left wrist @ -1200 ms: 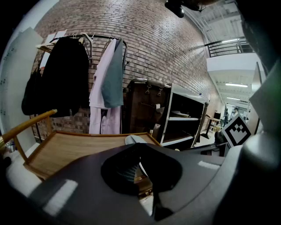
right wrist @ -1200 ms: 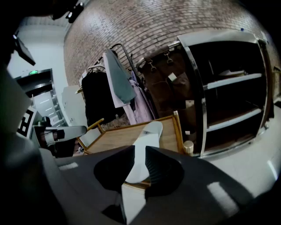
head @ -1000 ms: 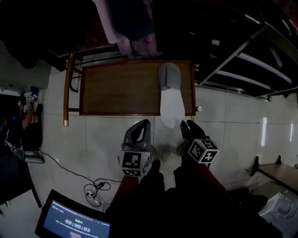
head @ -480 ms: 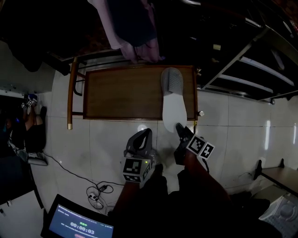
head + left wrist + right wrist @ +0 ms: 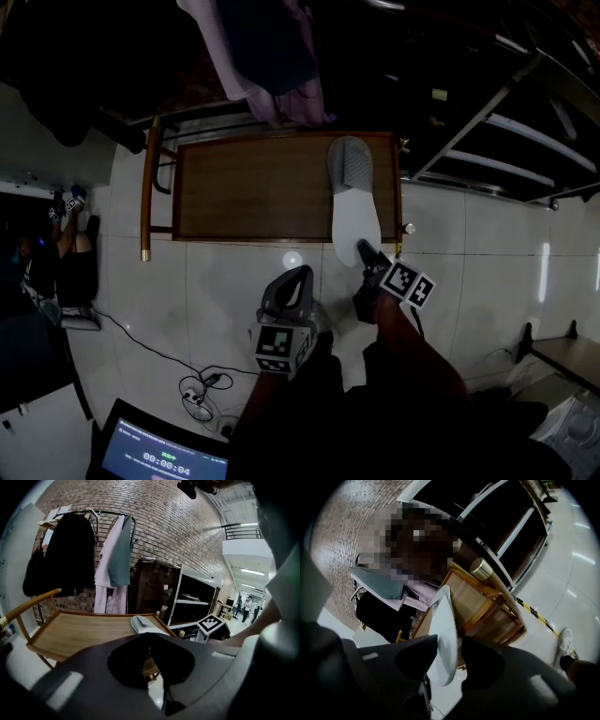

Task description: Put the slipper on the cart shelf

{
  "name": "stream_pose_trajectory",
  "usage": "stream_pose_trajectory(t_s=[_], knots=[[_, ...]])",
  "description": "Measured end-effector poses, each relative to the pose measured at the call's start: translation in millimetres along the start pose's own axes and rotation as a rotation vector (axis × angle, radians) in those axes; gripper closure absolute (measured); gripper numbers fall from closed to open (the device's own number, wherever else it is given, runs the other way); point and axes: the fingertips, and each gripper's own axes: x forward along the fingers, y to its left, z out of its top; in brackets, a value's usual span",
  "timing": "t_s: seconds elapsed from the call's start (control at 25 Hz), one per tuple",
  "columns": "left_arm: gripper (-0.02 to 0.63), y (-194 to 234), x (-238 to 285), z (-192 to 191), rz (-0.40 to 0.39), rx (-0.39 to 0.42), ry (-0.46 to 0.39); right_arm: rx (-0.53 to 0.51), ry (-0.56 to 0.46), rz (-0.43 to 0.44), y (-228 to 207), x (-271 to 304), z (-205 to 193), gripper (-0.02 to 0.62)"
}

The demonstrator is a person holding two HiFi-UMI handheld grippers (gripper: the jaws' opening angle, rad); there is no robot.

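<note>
Wooden cart shelf (image 5: 253, 187) holds one grey slipper (image 5: 354, 216), heel overhanging.

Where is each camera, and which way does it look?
Head view: on the person's head, looking steeply down at the brown wooden cart shelf and the grey-and-white slipper; both arms, left gripper, right gripper show.
Left gripper view: on the left gripper, facing across the shelf toward a brick wall; its shut, empty jaws show.
Right gripper view: on the right gripper, tilted sideways; its jaws, just been closing, straddle the slipper's heel, not pressing.
All three see slipper and shelf.
</note>
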Motion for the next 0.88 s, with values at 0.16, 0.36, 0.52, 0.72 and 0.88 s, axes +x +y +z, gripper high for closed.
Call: stream_pose_trajectory(t_s=[0.16, 0.36, 0.52, 0.72, 0.88], knots=[[0.595, -1, -2, 2, 0.002, 0.001, -0.003, 0.014, 0.007, -0.016, -3, 0, -1, 0.465], [0.595, 2, -15, 3, 0.001, 0.009, -0.013, 0.004, -0.014, -0.006, 6, -6, -4, 0.513], [0.595, 3, -16, 2, -0.011, 0.004, -0.016, -0.074, -0.029, -0.001, 15, -5, 2, 0.546], [0.595, 3, -20, 5, -0.02, 0.004, -0.04, -0.164, -0.055, -0.002, 27, -13, 3, 0.556], [0.595, 5, -19, 6, -0.025, 0.009, -0.056, -0.173, -0.074, 0.01, 30, -19, 1, 0.558]])
